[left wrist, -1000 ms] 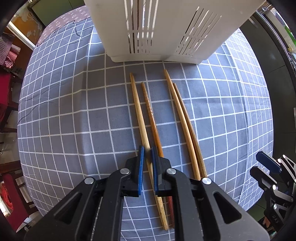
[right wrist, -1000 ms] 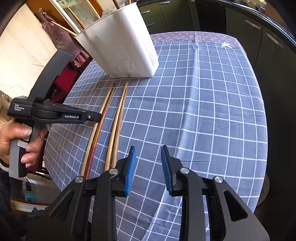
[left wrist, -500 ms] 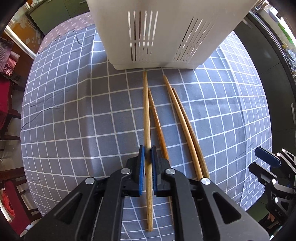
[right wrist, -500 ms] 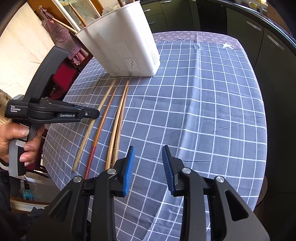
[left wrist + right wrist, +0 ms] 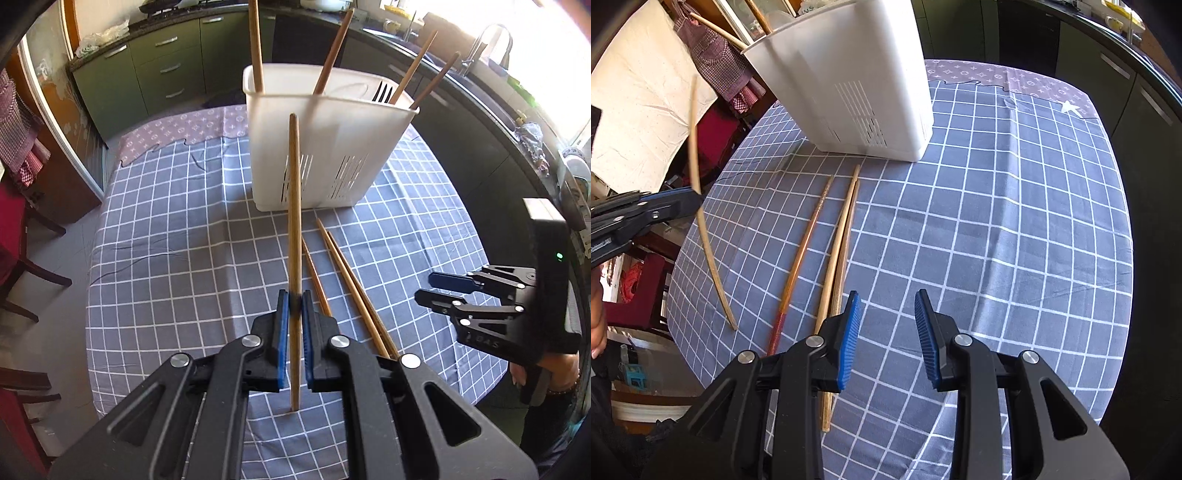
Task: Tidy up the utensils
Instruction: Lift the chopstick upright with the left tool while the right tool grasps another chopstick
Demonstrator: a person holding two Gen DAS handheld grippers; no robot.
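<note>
My left gripper (image 5: 293, 304) is shut on a pale wooden chopstick (image 5: 294, 221), lifted off the cloth and standing nearly upright in front of the white slotted utensil holder (image 5: 325, 155). The same chopstick (image 5: 701, 221) shows at the left of the right wrist view, clamped in the left gripper (image 5: 683, 205). Three more chopsticks (image 5: 831, 258) lie side by side on the checked tablecloth, one with a red end (image 5: 777, 328). My right gripper (image 5: 886, 325) hangs open above the cloth, just right of those chopsticks, with nothing between its fingers. The holder has several chopsticks and a fork (image 5: 382, 92) standing in it.
The round table wears a grey checked tablecloth (image 5: 997, 221) with a patterned purple mat (image 5: 184, 129) at its far side. Dark wooden chairs (image 5: 22, 258) stand at the left. Kitchen cabinets (image 5: 155, 74) and a counter run behind. A hand (image 5: 546, 373) holds the right gripper.
The left gripper has risen with the pale chopstick, tilting it from lying on the cloth to nearly upright. The right gripper has shifted slightly and stays open.
</note>
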